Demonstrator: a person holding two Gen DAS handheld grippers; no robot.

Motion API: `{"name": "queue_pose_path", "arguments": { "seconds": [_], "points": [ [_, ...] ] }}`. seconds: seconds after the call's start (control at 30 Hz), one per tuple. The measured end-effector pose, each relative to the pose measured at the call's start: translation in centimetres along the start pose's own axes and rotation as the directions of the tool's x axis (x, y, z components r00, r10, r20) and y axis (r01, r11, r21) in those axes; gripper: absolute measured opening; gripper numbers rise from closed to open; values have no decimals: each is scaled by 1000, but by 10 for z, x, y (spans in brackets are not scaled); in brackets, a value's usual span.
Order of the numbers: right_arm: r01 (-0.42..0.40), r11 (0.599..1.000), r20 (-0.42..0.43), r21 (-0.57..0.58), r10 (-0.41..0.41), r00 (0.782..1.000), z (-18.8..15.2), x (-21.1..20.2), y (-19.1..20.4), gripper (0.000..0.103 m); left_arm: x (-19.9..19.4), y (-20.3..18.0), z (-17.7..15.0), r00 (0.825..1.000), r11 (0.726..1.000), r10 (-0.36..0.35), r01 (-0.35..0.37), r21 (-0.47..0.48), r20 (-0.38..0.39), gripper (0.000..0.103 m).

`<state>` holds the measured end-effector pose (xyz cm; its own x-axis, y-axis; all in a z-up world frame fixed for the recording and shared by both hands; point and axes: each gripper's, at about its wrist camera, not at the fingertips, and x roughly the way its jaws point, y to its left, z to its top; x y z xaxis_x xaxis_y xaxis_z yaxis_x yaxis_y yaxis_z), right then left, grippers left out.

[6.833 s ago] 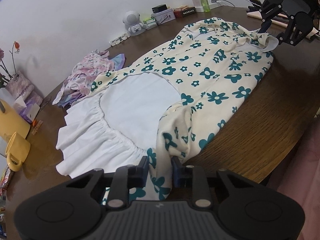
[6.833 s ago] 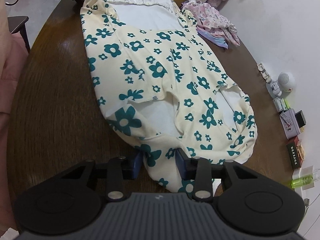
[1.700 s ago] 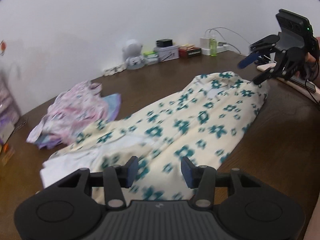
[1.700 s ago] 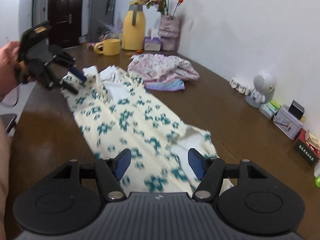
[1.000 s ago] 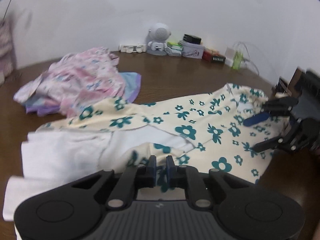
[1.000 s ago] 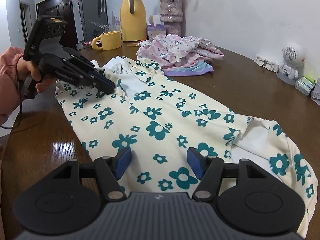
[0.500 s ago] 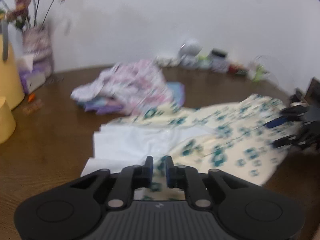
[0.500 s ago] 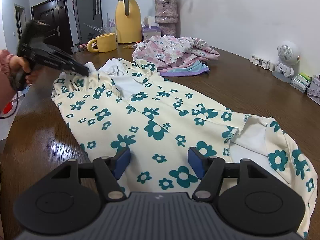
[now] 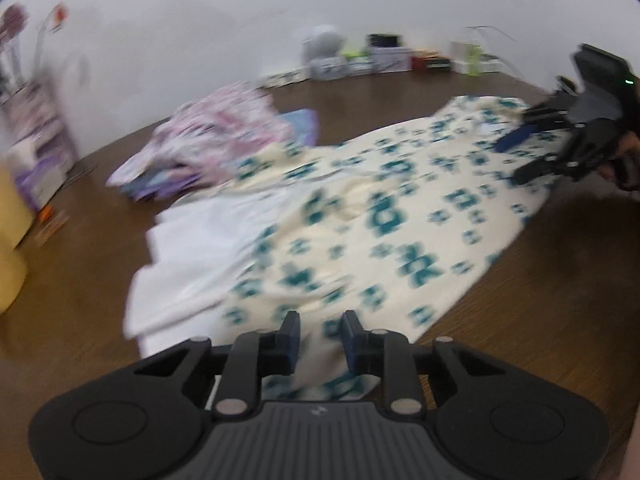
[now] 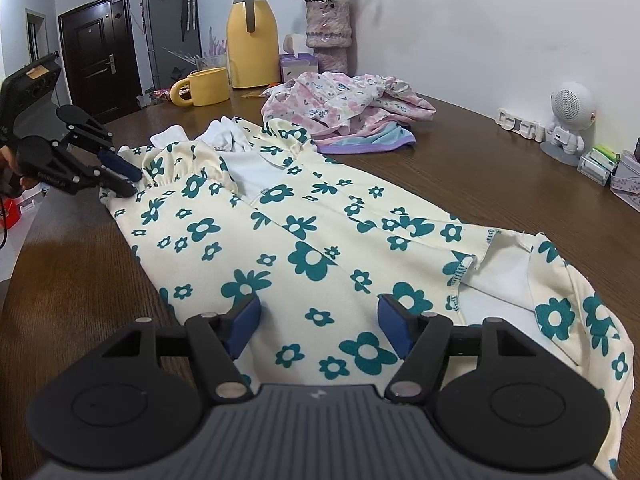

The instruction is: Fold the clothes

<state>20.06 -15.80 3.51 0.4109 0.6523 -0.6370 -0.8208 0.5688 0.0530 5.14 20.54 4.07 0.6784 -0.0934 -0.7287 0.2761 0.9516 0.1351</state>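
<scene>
The left claw sits at the ruffled hem end of the floral dress, seen from the right wrist camera at the far left of the brown table. Its two blue-tipped fingers stand a little apart, their tips at the gathered edge of the fabric; whether cloth lies between them cannot be told, and the left wrist view is too blurred to settle it, though it shows a gap between the fingers with flowered cloth lying under them.

The dress lies flat along the table, long axis running from the left claw's end to the right claw's, folded lengthwise into a narrow strip with white lining showing near the hem. Beyond it, further along the table, sit a yellow mug, a yellow jug and a pile of pink floral clothes, well apart from the work.

The right claw hovers over the opposite, shoulder end, fingers spread wide with nothing between them, the cloth directly below and ahead. A sleeve opening lies just to its right.

The next fold probably runs across the long axis, bringing one end toward the other. Each claw is nearest its own end, so either could carry its end over.
</scene>
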Motion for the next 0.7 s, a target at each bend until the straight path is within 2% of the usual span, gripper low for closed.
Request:
{"name": "queue_pose_path", "arguments": {
  "seconds": [0.1,0.27,0.5,0.6,0.63,0.7],
  "points": [
    [-1,1000,2,-1,1,1000,-1,0,0,66,-8,13,-10,999,999,33,-33,-21,-2,23],
    [-1,1000,6,-1,1,1000,-1,0,0,66,-19,28,-25,992,992,127,-127,-22,-27,22],
    [4,1000,9,-2,-4,1000,-2,0,1,67,-26,34,-33,988,987,154,-154,-45,-20,22],
    [5,1000,14,1,-5,1000,-2,0,1,67,-28,32,-30,986,982,169,-170,-82,-13,23],
    [6,1000,17,3,-6,1000,-3,-1,1,67,-31,30,-29,985,979,173,-172,-109,4,27],
    [6,1000,22,7,-6,1000,-3,-1,1,68,-41,23,-25,980,971,186,-172,-164,75,44]
  ]
}}
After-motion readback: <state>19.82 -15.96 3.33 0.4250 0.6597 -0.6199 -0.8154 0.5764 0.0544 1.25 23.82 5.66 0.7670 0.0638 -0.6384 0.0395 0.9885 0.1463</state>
